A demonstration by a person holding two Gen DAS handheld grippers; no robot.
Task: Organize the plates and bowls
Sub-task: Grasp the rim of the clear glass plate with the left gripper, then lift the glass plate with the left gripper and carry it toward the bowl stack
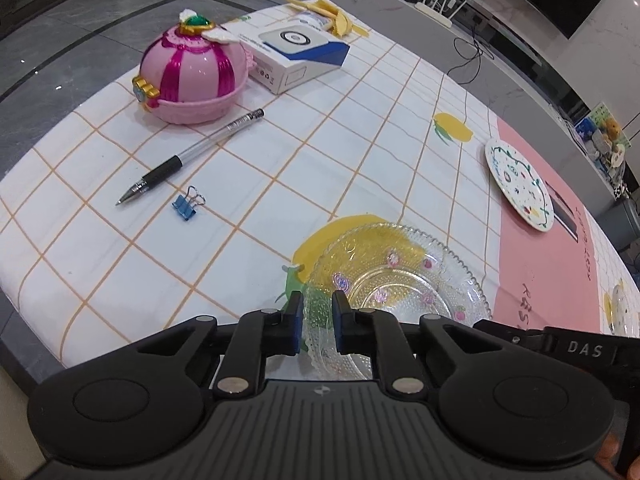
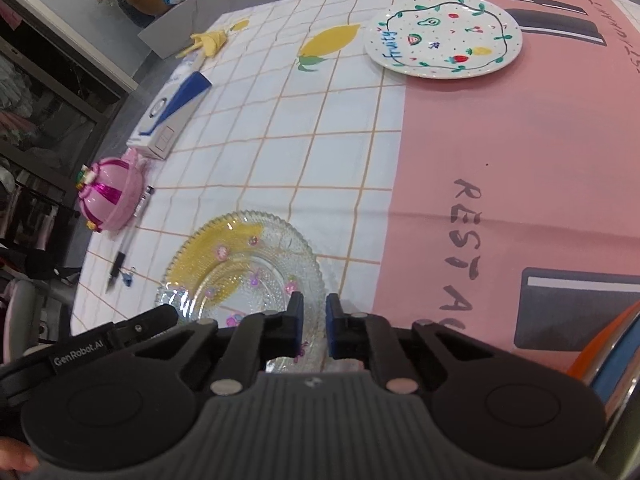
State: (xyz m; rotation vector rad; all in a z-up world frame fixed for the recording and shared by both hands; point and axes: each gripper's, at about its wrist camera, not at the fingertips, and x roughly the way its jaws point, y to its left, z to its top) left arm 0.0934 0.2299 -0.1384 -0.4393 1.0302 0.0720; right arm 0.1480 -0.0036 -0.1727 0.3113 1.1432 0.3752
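Covering the table, a checked lemon-print cloth (image 1: pixel 360 128) bears the glass plate (image 1: pixel 400 276) both claws pinch.

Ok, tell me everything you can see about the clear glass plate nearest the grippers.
The glass plate is round, clear, pressed with a beaded texture, a scalloped rim and small pink flower motifs. It lies flat on the checked tablecloth, over a printed yellow lemon. The left gripper and right gripper each pinch its near rim.
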